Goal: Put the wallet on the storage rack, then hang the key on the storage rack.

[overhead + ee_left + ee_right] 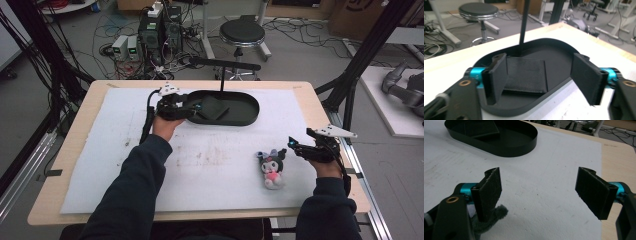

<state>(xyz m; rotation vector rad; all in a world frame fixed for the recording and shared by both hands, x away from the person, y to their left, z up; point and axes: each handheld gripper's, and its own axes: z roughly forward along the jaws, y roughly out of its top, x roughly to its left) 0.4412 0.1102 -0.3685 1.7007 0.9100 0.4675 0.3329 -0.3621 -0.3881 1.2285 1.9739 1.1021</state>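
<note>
I see the wooden table [80,145] with its white foam mat [215,160] spread over most of the top. At the far middle of the mat sits the black oval tray [247,115], with a thin black post [524,23] rising from its far edge. Inside the tray, towards its left end, a flat black wallet [527,75] lies on the floor of the tray.

My left gripper [539,75] is at the left end of the tray, its jaws spread wide over the near rim; the wallet shows between them, but the pads are clear of it. My right gripper [537,192] is at the near right of the mat, well apart from the tray, jaws wide with bare mat between them. Just to its left a small plush toy [272,167], black and white with a pink patch, lies on the mat; I see its dark fur beside one jaw in the right gripper view.
</note>
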